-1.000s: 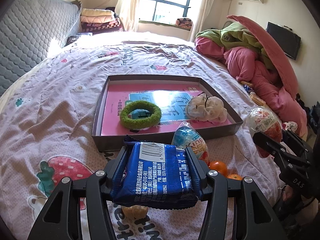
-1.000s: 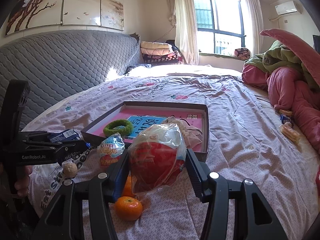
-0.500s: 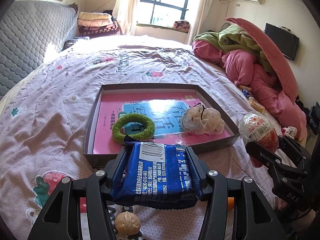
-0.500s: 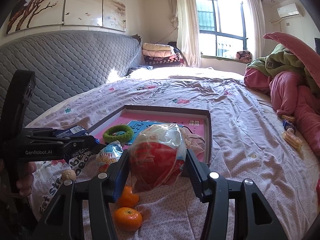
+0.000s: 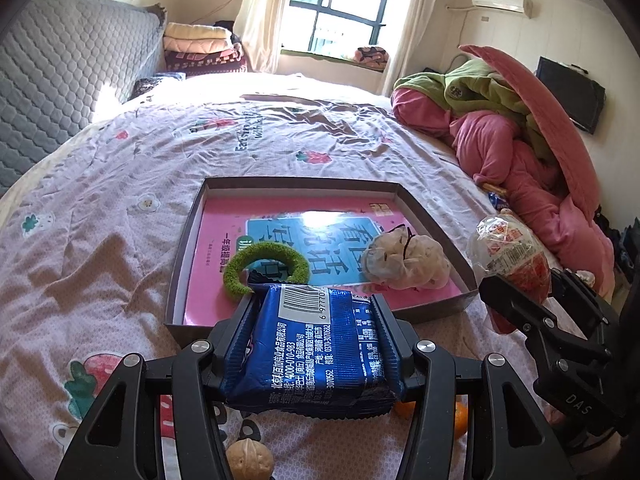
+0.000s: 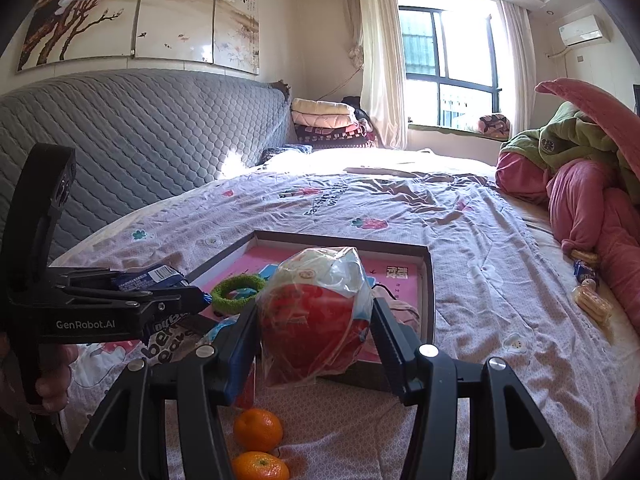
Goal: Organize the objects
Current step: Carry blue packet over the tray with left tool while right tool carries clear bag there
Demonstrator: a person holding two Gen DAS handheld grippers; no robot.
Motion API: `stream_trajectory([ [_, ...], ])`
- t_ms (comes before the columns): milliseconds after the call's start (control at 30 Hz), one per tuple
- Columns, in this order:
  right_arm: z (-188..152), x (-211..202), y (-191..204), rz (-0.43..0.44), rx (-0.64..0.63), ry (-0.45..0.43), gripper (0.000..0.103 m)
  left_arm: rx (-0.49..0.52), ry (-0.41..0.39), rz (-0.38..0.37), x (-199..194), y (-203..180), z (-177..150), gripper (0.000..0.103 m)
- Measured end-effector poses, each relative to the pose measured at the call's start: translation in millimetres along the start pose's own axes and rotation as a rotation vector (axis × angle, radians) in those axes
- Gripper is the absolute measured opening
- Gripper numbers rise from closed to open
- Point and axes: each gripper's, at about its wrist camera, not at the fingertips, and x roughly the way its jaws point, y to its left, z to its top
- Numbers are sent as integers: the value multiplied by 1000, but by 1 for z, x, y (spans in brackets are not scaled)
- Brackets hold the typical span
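I held the glossy blue foil snack packet [image 5: 316, 344] in my left gripper [image 5: 316, 332] and the red, plastic-wrapped egg-shaped treat [image 6: 316, 316] in my right gripper [image 6: 316, 332], and I feared the slick wrap might slip before reaching the shallow grey cardboard tray [image 5: 436, 220].

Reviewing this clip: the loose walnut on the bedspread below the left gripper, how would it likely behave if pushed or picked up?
The walnut looks round and hard-shelled, so it would probably roll when nudged, though the soft bedspread may slow it. Its ridged shell should give the pads some hold. It is likely light and rigid.

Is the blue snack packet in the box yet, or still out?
Out: the blue snack packet is clamped in the left gripper, short of the box rim.
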Motion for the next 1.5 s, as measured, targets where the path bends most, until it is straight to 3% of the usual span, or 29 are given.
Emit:
stream_trajectory([
  [1000,23,20,0,-9,-32,-38,55,-43,-66,13,10,18,34,57],
  [1500,35,29,0,-20,-60,-58,55,-55,-62,35,23,32,40,57],
])
